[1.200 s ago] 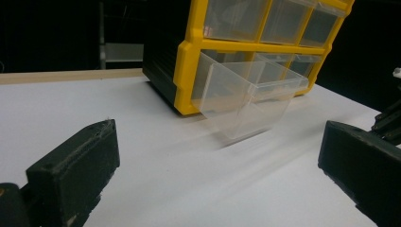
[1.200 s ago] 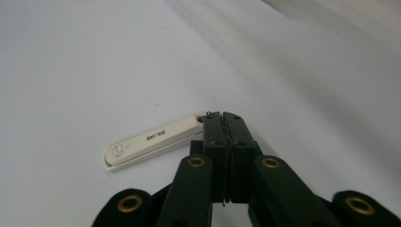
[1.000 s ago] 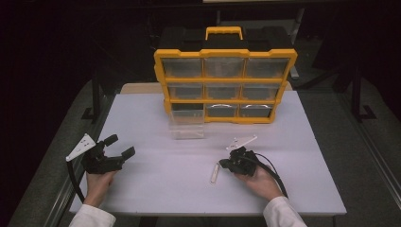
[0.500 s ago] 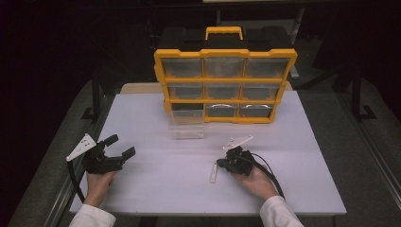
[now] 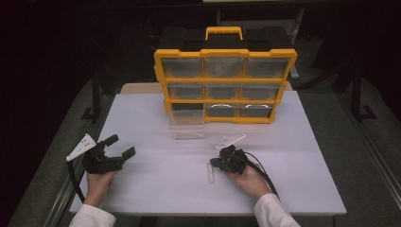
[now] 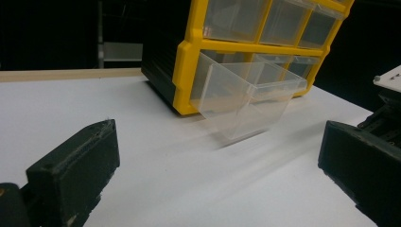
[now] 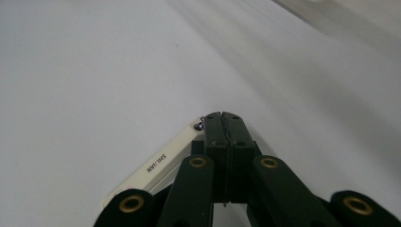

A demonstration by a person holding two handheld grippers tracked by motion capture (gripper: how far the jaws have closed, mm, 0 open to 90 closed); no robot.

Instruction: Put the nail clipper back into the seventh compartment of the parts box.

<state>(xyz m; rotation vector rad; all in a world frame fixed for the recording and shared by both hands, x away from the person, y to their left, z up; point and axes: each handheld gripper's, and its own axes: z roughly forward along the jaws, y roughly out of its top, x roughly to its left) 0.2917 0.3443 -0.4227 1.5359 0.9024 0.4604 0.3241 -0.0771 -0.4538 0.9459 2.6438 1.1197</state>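
A: Small white flat stick (image 5: 210,172), printed with dark lettering and tipped by a tiny metal bead, is seen lying on the white desk (image 5: 156,189) toward its near edge, just beside the right gripper (image 5: 218,163). Is it gripped?

B: It is not judged so. In the right gripper view the fingers (image 7: 222,137) are pressed fully together with nothing between them, and the stick (image 7: 156,165) lies alongside them, touching or nearly so.

A: And the left gripper (image 5: 118,146)?

B: It is held open and empty near the desk's left edge. A clear plastic drawer (image 5: 187,124) stands pulled out before the yellow-framed organiser (image 5: 226,85) at the far edge.

A: The step in hand?

B: A pick-up is judged to be in preparation. The right fingers must be opened, set astride the stick, then closed.
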